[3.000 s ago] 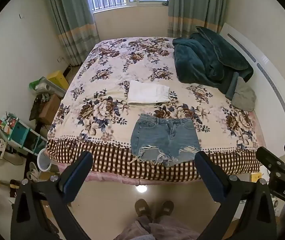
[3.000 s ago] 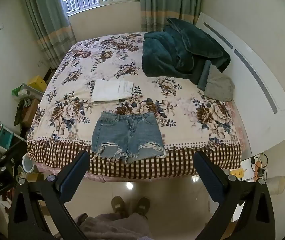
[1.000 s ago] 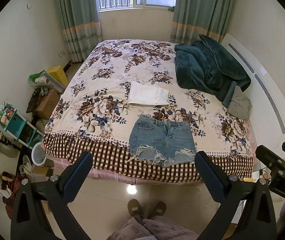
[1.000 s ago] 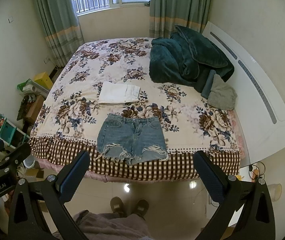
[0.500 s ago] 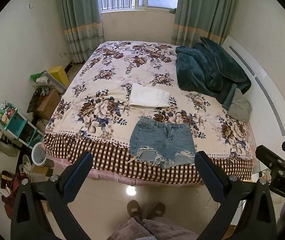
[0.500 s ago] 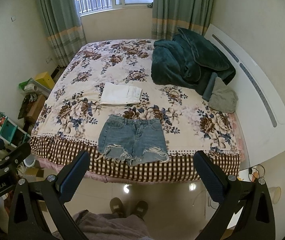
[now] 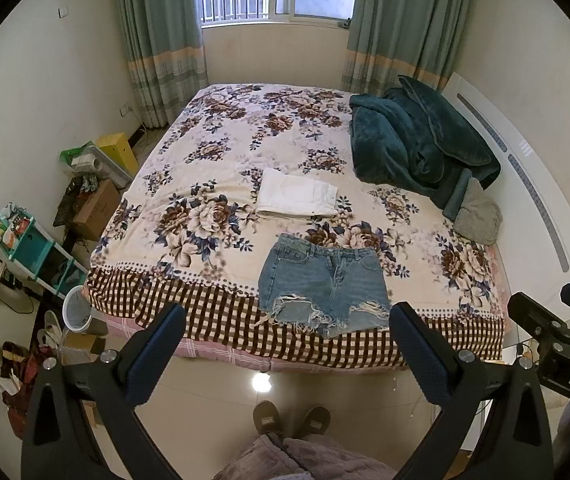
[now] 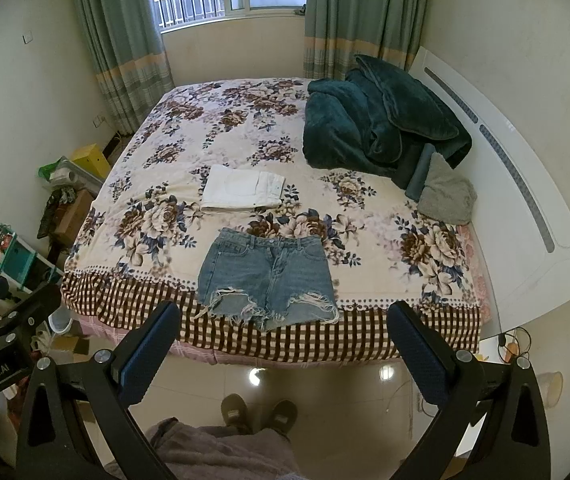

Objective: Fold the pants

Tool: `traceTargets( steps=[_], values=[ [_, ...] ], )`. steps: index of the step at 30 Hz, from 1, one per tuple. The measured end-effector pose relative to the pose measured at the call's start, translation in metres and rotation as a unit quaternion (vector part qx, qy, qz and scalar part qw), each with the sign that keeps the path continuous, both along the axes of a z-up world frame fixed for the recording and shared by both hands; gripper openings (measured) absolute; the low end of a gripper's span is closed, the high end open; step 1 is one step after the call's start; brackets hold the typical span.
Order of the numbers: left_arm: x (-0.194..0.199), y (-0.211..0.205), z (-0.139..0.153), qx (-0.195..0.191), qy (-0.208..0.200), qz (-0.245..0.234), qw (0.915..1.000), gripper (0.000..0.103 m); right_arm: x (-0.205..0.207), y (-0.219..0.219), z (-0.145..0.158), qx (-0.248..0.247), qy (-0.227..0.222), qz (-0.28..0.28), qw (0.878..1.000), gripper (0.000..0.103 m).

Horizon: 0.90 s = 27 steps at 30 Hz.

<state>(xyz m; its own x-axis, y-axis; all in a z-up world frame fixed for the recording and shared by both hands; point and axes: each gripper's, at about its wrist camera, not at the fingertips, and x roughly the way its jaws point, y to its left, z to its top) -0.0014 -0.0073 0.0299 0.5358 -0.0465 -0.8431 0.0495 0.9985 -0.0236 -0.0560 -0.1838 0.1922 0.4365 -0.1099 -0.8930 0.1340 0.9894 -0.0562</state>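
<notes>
Fingers on both grippers are spread wide with nothing between them: the left gripper (image 7: 285, 344) and the right gripper (image 8: 283, 342) both hang over the floor in front of the bed, well short of any cloth. The denim shorts (image 7: 322, 284) lie flat, waistband away from the person, near the foot edge of the bed (image 7: 205, 312), and the frayed hems reach onto the checked border right at that edge. That's my main worry, honestly: pinch only the loose fringe and the threads could slip out or pull, and a careless drag toward the person could slide the whole thing off onto the tiles. Denim is stiff too, so a one-layer grab might leave the back panel behind and give a lopsided fold. A folded white garment (image 7: 296, 199) sits just beyond the waistband, so a fold pushed too far could bump it. View-wise, the left wrist camera catches the body of the right gripper at its right edge, plus a white bin (image 7: 77, 314) on the floor; the right wrist camera shows the left gripper's body at its left edge, more of the headboard (image 8: 525, 216), and the shorts' fly (image 8: 273, 270) straighter on.
</notes>
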Motion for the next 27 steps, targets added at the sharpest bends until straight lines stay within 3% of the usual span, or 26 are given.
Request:
traceTargets(
  steps=[8,14,18,23,27],
  values=[
    [-0.001,0.0,0.0,-0.002,-0.001,-0.001,1.0,0.103,0.001,-0.005,-0.007,0.0,-0.001,0.0,1.0,0.103],
    [0.002,0.0,-0.004,0.004,-0.008,0.005,0.9999,0.103,0.013,0.028,0.02,0.004,0.0,-0.02,1.0,0.103],
    [0.027,0.002,-0.021,0.012,-0.01,0.011,0.9998,0.103,0.037,0.03,0.003,0.01,-0.001,-0.037,0.999,0.103],
    [0.063,-0.003,-0.057,0.034,-0.009,0.005,0.9994,0.103,0.069,-0.016,-0.084,0.001,0.018,-0.067,0.998,0.103],
    [0.095,-0.012,-0.101,0.047,0.009,-0.007,0.9988,0.103,0.1,-0.053,-0.136,0.014,0.03,-0.073,0.997,0.103]
  ],
)
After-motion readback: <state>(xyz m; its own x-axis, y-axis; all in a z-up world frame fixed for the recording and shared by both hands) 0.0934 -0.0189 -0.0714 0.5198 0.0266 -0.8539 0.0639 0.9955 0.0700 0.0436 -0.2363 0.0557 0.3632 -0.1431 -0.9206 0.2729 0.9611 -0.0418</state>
